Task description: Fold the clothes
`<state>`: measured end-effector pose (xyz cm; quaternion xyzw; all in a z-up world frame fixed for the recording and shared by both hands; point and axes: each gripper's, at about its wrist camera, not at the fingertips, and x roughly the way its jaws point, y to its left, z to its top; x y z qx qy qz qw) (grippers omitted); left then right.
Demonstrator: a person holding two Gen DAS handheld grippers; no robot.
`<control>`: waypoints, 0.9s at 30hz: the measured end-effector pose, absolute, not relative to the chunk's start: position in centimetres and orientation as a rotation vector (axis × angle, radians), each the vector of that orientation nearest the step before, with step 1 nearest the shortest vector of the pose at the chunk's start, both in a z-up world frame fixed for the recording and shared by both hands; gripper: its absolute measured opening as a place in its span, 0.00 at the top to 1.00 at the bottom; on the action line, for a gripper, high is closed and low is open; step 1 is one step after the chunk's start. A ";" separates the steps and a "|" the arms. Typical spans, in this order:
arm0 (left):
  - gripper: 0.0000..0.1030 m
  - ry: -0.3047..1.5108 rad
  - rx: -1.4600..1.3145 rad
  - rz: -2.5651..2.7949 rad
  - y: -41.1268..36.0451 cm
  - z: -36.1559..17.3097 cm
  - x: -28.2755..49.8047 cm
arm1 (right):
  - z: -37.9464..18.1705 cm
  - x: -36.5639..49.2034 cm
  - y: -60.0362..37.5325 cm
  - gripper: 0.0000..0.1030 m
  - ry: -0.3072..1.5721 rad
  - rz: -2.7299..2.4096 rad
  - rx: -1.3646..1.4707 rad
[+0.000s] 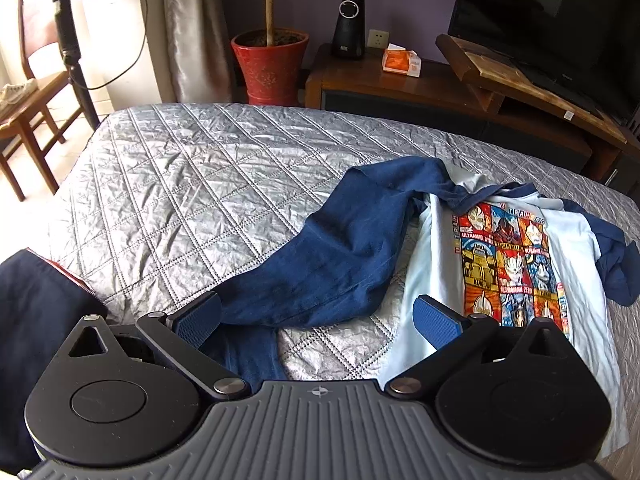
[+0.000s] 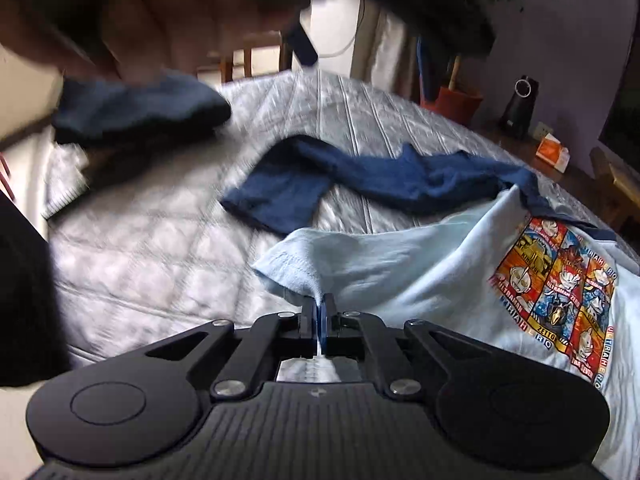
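A light blue shirt [image 1: 440,248] with navy sleeves and a bright cartoon print [image 1: 516,264] lies on the quilted bed. Its long navy sleeve [image 1: 340,256] stretches out to the left. My left gripper [image 1: 318,318] hovers open just above the sleeve's cuff end, pads on either side of it. In the right wrist view the same shirt [image 2: 420,276] is seen from the hem side, and my right gripper [image 2: 319,312] is shut on the shirt's light blue hem edge. The navy sleeve [image 2: 360,180] lies beyond. The right wrist view is motion-blurred.
A grey quilted bedspread [image 1: 192,184] covers the bed. A blurred hand and a dark cloth [image 2: 136,108] hang at the upper left of the right wrist view. A red plant pot [image 1: 268,64], wooden TV stand [image 1: 440,84], TV and chair stand beyond the bed.
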<state>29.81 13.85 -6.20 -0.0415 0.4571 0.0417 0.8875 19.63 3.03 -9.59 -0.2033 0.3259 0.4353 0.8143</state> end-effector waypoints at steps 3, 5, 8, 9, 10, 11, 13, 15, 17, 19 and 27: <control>0.00 0.950 -0.092 0.090 14.0 -6.2 29.9 | -9.2 18.2 3.3 0.99 0.735 1.005 -0.415; 0.00 0.951 -0.090 0.089 14.0 -6.2 29.8 | -9.8 17.1 3.6 0.98 0.783 1.064 -0.419; 0.00 0.952 -0.086 0.087 13.9 -6.2 29.8 | -11.4 15.5 4.1 0.90 0.875 1.102 -0.454; 0.00 0.952 -0.085 0.086 13.8 -6.3 29.8 | -11.9 15.3 4.1 0.89 0.897 1.096 -0.463; 0.00 0.951 -0.088 0.087 14.0 -6.2 29.8 | -11.6 15.4 3.6 0.85 0.898 1.101 -0.425; 0.00 0.950 -0.092 0.088 14.1 -6.2 29.8 | -11.0 15.8 2.9 0.84 0.903 1.111 -0.363; 0.00 0.948 -0.102 0.096 14.6 -6.1 29.9 | -9.2 17.7 1.4 0.75 0.873 1.075 -0.222; 0.00 0.947 -0.117 0.110 15.1 -6.0 29.9 | -7.9 20.2 0.5 0.72 0.822 0.972 -0.189; 0.00 0.949 -0.124 0.124 15.6 -6.0 30.0 | -7.0 23.5 0.2 0.72 0.775 0.879 -0.195; 0.00 0.954 -0.118 0.131 16.0 -6.2 29.8 | -6.1 26.9 -0.2 0.71 0.729 0.788 -0.200; 0.00 0.949 -0.016 0.166 17.6 -6.3 28.7 | -5.9 39.3 1.0 0.67 0.867 0.736 0.154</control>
